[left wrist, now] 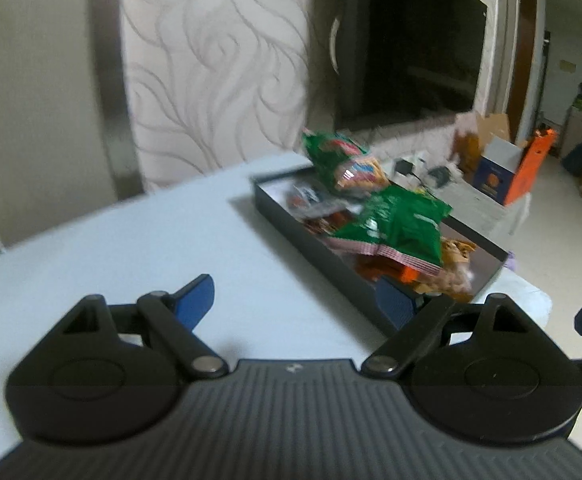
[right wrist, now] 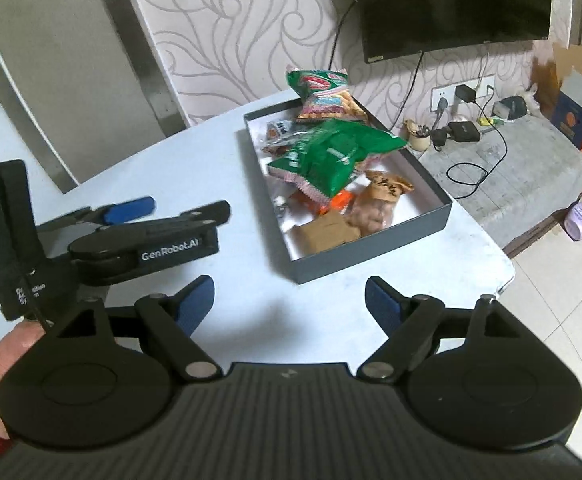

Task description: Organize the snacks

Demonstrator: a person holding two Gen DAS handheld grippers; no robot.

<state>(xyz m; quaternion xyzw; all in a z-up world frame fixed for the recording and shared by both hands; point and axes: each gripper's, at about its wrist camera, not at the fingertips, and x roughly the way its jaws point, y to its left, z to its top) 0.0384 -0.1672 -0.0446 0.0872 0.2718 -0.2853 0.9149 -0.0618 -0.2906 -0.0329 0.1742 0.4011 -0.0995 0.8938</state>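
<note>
Right wrist, snack box (right wrist: 371,256) beyond spread fingers (right wrist: 195,300)

Each wrist view looked forward and down past its own fingers, sharing the nearby snack box (left wrist: 355,280) (right wrist: 375,258) ahead.

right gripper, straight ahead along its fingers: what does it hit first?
Probably bare white table, just short of the grey box. The right gripper is open, empty, angled down at the tabletop. If it clears that, the box's near wall comes next; depth is unclear.
</note>
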